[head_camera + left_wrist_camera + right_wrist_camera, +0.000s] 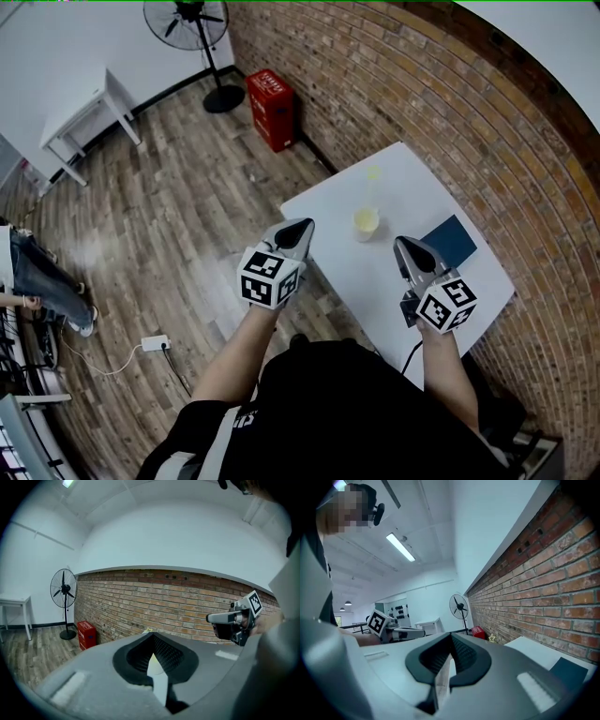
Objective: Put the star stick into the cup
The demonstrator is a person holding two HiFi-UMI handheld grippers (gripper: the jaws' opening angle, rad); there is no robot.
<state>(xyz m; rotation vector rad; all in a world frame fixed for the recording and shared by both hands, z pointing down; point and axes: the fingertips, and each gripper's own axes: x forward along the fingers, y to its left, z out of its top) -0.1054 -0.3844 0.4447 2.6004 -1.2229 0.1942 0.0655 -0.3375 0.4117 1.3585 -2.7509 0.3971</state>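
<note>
Fingers (174,657) of our left gripper (303,227) are clenched tip to tip with nothing caught in them. The right gripper (403,246) is clenched the same way, also empty. We hold both roughly level, side by side and apart, pointing toward the far end of the table (417,183).

The star stick (491,638) is in neither grip. It sits at that far end, well ahead of both sets of fingertips, and its pale yellow star shows against the brick wall (450,94) in the right gripper view. We cannot tell whether it lies flat or stands. The cup (366,223), also pale yellow, stands upright on the table nearer to us, ahead of the fingertips and between the two pairs, apart from the stick. To the right of the right fingers, near the table's wall-side edge, lies a flat dark-blue rectangle (451,239).

Out past the left fingers is the wooden floor (187,216). Far ahead of them a red crate (272,111) stands against the brick wall, with a pedestal fan (194,23) beyond it and a small white table (82,108) further left. A white power strip (155,343) lies on the floor behind the left fingers, and someone's legs (37,277) show at the head view's left edge.
</note>
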